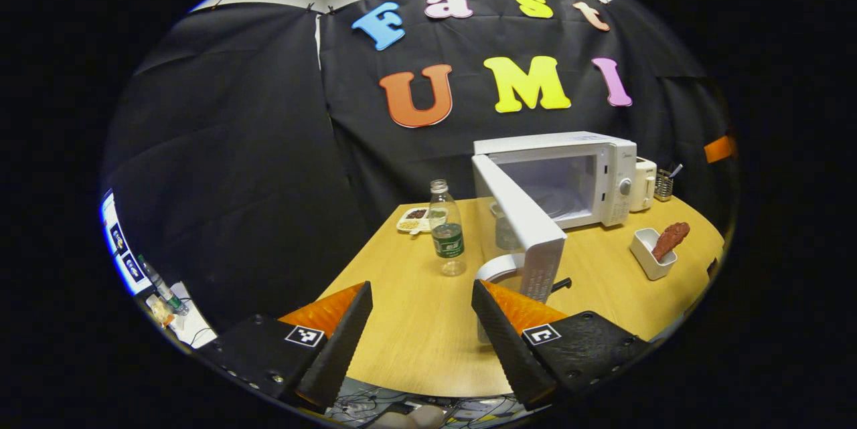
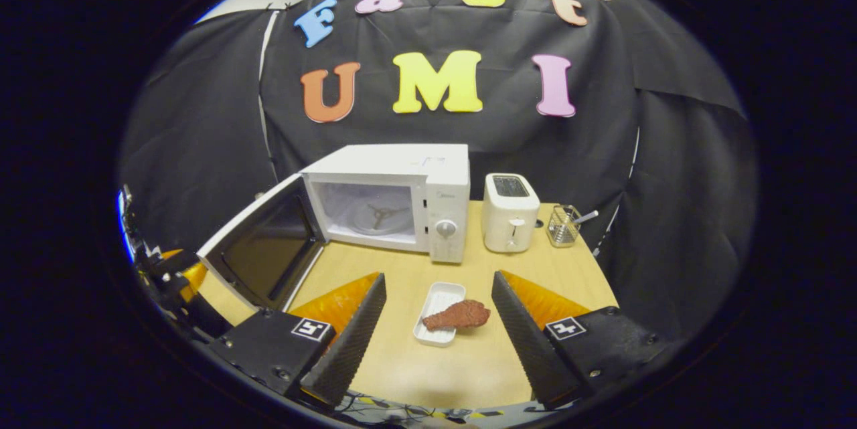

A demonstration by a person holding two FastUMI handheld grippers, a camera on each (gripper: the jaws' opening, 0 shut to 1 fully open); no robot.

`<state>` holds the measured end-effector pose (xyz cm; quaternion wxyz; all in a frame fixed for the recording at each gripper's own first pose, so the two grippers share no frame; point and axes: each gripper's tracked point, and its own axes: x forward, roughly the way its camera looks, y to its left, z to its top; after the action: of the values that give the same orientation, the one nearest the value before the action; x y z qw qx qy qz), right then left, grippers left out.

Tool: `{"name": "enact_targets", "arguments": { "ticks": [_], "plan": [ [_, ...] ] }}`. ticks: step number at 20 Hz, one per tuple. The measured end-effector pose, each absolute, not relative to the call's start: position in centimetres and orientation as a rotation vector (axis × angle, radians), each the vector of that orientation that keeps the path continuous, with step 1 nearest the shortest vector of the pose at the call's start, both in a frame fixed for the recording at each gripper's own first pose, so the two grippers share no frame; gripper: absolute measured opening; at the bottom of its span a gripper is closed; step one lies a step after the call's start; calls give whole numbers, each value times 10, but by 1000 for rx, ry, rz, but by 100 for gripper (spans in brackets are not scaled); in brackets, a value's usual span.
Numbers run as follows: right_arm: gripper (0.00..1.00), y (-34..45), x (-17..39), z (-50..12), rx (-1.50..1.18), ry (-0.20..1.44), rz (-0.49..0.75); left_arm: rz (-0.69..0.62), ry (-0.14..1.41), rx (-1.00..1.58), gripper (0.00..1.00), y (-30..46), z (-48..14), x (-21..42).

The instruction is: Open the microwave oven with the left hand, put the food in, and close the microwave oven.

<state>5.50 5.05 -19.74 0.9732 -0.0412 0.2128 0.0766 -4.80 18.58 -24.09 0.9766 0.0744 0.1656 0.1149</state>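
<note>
the white microwave oven [image 2: 395,198] stands at the back of the round light wooden table [image 2: 469,362], and its door [image 2: 258,248] is swung wide open to the side. inside the oven a glass turntable [image 2: 378,217] is visible. in the left gripper view the same door [image 1: 522,228] points edge-on toward the camera.

the food, a reddish-brown piece shaped like a chicken leg [image 2: 458,314], lies across a small white rectangular tray [image 2: 438,312] on the table in front of the oven, apart from it. in the left gripper view this food [image 1: 671,239] and its tray [image 1: 651,256] sit to the right of the oven.

the left gripper [image 1: 422,312] hovers over the near table edge with its 2 fingers spread wide and nothing between them. the right gripper [image 2: 438,312] is also wide open and empty; the tray with the food appears between its fingers but farther away, not touched.

a clear plastic bottle with a green label [image 1: 447,228] stands left of the door, near a white plate with snacks [image 1: 415,218]. a white toaster [image 2: 510,213] and a small wire basket [image 2: 564,225] stand right of the oven.
</note>
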Motion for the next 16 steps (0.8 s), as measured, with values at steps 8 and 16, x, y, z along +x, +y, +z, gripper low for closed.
{"name": "enact_targets", "arguments": {
  "ticks": [8,16],
  "plan": [
    [92,3,103,-297,26,625,168,266,293,114,92,163,-190,-64],
    [75,9,145,-367,305,898,370,254,236,169,92,80,-136,-25]
  ]
}}
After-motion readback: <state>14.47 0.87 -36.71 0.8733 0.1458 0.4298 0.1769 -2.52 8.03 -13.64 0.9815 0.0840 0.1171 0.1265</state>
